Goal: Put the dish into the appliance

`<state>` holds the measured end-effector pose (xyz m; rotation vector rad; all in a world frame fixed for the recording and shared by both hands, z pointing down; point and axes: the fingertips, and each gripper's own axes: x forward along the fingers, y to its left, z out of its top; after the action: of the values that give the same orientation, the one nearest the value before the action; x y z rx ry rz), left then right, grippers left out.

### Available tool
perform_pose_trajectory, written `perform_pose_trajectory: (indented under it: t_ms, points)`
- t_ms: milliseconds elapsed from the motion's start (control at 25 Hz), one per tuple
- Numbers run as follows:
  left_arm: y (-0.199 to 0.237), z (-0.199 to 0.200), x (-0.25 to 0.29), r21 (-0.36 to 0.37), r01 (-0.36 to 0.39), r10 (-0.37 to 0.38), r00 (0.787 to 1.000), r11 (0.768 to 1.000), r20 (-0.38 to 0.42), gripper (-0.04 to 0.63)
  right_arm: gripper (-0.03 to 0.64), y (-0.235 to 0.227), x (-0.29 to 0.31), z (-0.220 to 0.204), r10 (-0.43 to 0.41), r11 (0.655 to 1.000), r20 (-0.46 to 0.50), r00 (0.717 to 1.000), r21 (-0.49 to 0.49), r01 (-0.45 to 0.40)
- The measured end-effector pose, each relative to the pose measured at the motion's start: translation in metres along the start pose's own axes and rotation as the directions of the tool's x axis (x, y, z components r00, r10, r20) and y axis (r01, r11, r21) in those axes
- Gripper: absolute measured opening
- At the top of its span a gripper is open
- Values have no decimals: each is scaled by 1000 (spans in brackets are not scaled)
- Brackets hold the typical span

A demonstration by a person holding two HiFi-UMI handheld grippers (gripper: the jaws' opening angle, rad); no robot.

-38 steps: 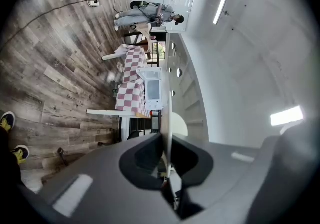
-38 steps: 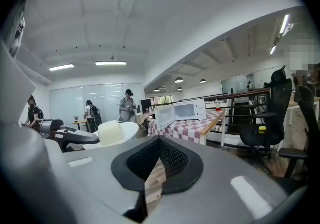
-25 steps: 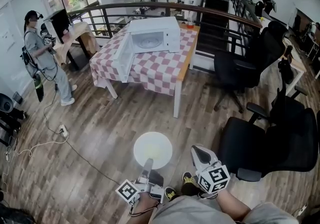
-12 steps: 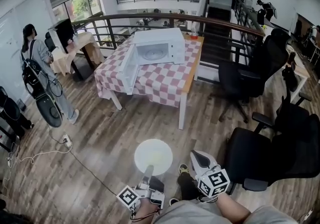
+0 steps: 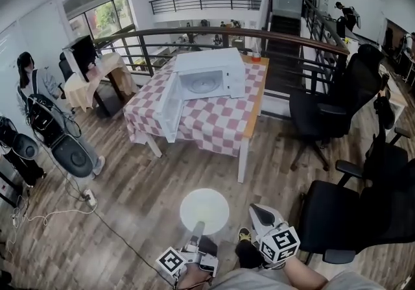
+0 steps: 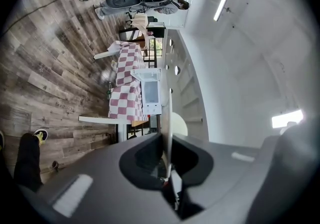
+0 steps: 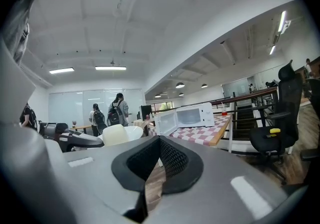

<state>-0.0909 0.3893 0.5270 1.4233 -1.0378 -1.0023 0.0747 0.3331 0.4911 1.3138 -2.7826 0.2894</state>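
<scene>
Plainly, the white plate is nowhere near the microwave: it hangs level above the wooden floor, well apart from the table. The left tongs pinch its near rim, jaws closed tight on that thin edge. It looks stiff, smooth and breakable, and probably light, so a one-sided rim hold may let it tip or slip. A deep bite on the rim and a level carry would suit it best. The right tongs sit just beside, jaws together on nothing. Ahead, the microwave stands on the checked table with its door swung open.
</scene>
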Motion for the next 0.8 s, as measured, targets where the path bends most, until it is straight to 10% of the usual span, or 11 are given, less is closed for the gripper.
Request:
perform_pose_trajectory:
  t_ms: [800]
  points:
    - [-6,38,159,19,-4,4,1000,1000,19,25,-2,-95,127,45,77,997,6,997,-19,-77]
